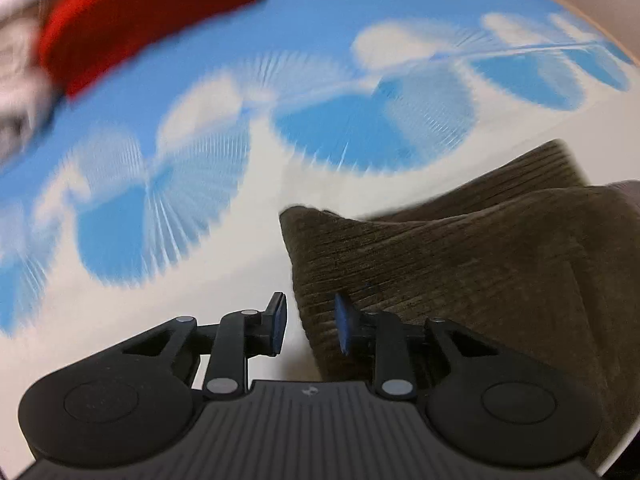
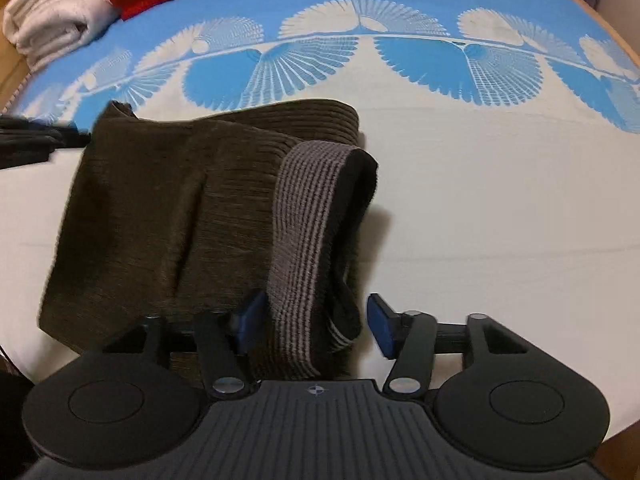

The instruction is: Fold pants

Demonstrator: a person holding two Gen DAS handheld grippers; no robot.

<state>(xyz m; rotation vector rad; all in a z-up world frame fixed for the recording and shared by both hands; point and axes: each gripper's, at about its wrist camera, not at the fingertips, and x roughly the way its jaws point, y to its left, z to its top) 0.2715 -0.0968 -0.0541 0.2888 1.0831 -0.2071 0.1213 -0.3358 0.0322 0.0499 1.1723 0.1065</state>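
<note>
I see a white tabletop cloth with blue fan patterns [image 2: 480,200]; the folded dark brown corduroy pants [image 2: 160,220] lie on it. My right hand-held gripper [image 2: 316,326] straddles their striped waistband [image 2: 304,240], released. My left hand-held gripper [image 1: 310,326] gapes over a pants corner.

Pants [image 2: 168,208]: ribbed brown corduroy-like cloth, matt; striped knit waistband [image 2: 304,240]. Bed sheet [image 2: 500,220]: smooth printed cloth. Right gripper [image 2: 316,326]: matt black plastic.
</note>
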